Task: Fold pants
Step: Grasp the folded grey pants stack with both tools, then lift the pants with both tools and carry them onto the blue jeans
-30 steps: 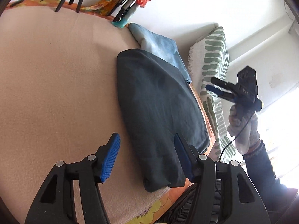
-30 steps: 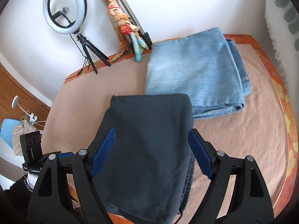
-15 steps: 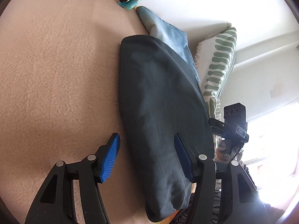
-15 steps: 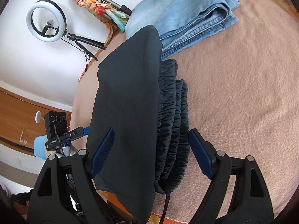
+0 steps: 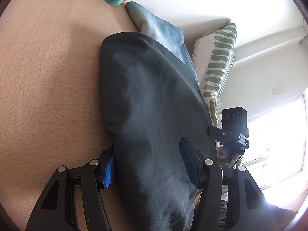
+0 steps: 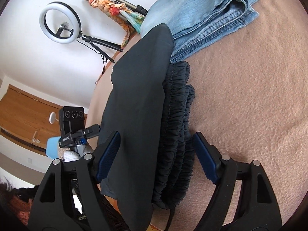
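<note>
Left tool (image 5: 147,164): jaws apart, straddling the near end of the dark pants (image 5: 154,115). Left blue pad sits at the fold's edge, partly under the cloth; right pad lies over the top layer. No visible squeeze, so it reads as released. A second ago both pads hung clear above the bundle; the view is now lower and closer, and the pants fill the centre of the frame.

Right tool (image 6: 156,156): jaws have just been closing. The pants (image 6: 138,104) lie between them; the left pad is against the smooth top fold, the right pad stands clear of the gathered waistband (image 6: 177,119), over the surface (image 6: 250,96). Not yet gripping. A second ago this view looked down from higher on the whole bundle.

Pants: folded into a compact dark grey stack at the near edge of the pink fleece-covered surface, smooth top, ruched elastic layers showing along the right side in the right wrist view.

Beyond: folded blue jeans (image 6: 202,15), their edge tucked under the pants' far end. Ring light (image 6: 58,22) in the upper left.
</note>
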Demonstrator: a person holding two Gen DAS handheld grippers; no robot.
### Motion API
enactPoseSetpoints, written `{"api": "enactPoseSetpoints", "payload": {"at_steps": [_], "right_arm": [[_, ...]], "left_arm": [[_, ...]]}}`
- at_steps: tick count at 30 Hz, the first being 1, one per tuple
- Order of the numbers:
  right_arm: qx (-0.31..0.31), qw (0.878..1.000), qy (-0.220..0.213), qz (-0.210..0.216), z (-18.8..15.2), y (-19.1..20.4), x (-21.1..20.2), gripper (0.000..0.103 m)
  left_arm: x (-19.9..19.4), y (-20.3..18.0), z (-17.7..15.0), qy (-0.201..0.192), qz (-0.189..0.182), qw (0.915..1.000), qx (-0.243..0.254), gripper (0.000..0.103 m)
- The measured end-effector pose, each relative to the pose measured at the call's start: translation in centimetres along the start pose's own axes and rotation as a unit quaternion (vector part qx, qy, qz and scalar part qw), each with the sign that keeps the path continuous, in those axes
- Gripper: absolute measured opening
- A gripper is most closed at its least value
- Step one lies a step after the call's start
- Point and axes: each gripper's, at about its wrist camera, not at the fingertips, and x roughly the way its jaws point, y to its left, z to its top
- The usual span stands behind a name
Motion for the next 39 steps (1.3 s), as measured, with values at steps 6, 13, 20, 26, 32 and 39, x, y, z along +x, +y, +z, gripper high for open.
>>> {"api": "enactPoseSetpoints", "payload": {"at_steps": [6,13,20,26,32,39], "right_arm": [[0.001,0.999,0.024,-0.033,-0.1,-0.4,-0.9,0.075],[-0.028,0.999,0.017,-0.013,0.4,1.5,1.2,0.091],[-0.009,1.000,0.008,0.026,0.2,1.4,2.1,0.038],[-0.031,0.999,-0.022,0.004,0.1,3.6,0.3,0.022],[-0.058,0.997,-0.040,-0.026,-0.2,6.4,-0.9,0.017],[-0.101,0.992,-0.048,-0.058,0.1,9.7,-2.3,0.016]], "left_arm": [[0.2,-0.1,0.2,0.004,-0.001,0.9999,0.009,0.059],[1.2,-0.7,0.3,0.000,0.002,0.9995,0.030,0.059],[1.5,-0.9,0.5,0.002,0.003,0.9996,0.029,0.054],[1.2,0.1,0.3,-0.021,0.012,0.9997,0.003,0.015],[0.1,-2.2,0.2,-0.038,0.025,0.9979,0.045,0.009],[-1.7,-5.9,0.7,-0.050,0.030,0.9924,0.109,0.008]]}}
